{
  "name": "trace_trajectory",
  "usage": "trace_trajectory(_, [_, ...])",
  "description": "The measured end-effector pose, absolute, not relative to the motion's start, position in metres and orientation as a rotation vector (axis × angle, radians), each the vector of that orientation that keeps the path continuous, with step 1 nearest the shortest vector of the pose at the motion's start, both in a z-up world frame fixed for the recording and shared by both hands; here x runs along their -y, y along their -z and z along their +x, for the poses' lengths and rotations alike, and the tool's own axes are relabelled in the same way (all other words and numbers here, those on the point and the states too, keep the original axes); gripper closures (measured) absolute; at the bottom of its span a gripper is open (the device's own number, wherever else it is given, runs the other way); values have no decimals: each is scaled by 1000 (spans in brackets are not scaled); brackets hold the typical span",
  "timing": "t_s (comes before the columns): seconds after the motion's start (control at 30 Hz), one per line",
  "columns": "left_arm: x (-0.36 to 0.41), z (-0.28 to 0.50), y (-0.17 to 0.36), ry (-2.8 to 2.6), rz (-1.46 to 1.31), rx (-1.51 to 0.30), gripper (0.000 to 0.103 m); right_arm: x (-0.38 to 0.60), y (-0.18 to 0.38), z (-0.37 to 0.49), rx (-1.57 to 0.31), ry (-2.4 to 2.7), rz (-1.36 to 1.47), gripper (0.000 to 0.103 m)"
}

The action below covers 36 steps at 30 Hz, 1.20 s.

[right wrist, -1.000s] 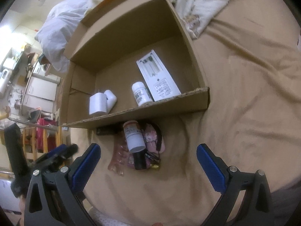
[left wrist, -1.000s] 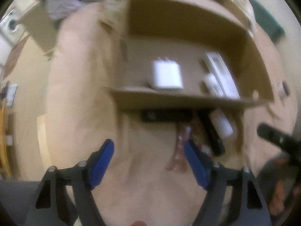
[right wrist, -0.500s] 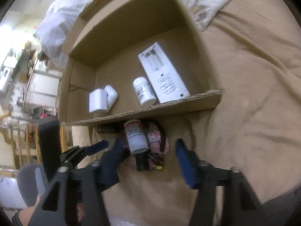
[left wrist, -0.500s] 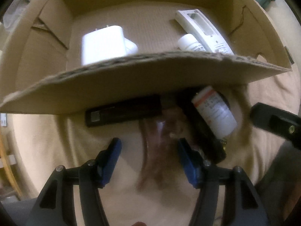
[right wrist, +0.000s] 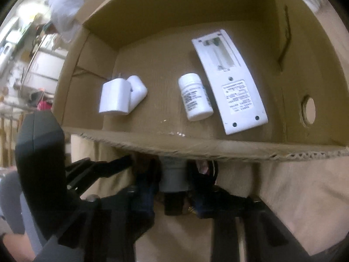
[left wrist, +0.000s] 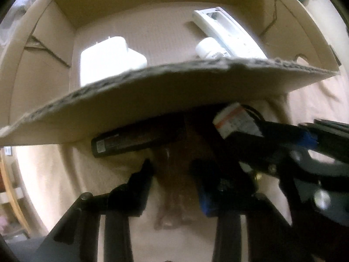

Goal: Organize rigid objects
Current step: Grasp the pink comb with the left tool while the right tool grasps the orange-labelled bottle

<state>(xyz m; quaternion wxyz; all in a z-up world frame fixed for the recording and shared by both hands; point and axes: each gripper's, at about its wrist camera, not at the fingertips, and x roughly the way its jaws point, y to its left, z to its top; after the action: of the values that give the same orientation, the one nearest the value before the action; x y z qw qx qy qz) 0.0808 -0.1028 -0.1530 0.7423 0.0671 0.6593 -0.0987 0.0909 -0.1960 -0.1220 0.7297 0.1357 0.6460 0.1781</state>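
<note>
A cardboard box [right wrist: 196,146] lies on a tan bedspread and holds a white charger [right wrist: 115,97], a white pill bottle [right wrist: 195,97] and a white remote [right wrist: 231,80], back up. Just in front of its near wall is a small pile. My right gripper [right wrist: 173,181] has its fingers closed on an orange-labelled pill bottle [right wrist: 173,174], which also shows in the left wrist view [left wrist: 236,121]. My left gripper [left wrist: 172,170] is closed around a clear pinkish packet [left wrist: 174,187] beside a black bar-shaped device [left wrist: 135,140].
The box's near wall [left wrist: 152,100] overhangs the pile. The other gripper's dark body [right wrist: 41,152] stands at the left of the right wrist view. Tan bedspread [right wrist: 301,185] lies in front of and right of the box. Room furniture [right wrist: 41,50] shows far left.
Both grippers moved forward and down to the pile at the box's front wall. Both pairs of fingers narrowed, the right onto the orange-labelled bottle, the left onto the pinkish packet.
</note>
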Motion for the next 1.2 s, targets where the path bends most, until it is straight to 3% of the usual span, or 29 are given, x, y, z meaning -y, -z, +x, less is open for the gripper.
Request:
trace_trajectory(0.7, [65, 57, 141, 134, 92, -1452, 73, 228, 96, 50, -1325, -375, 331, 75])
trace_trajectory(0.9, [42, 37, 122, 140, -55, -1466, 73, 232, 89, 54, -1307, -382, 354, 75])
trace_trajectory(1.2, [27, 1, 71, 143, -27, -1312, 73, 233, 75, 34, -1273, -404, 339, 75])
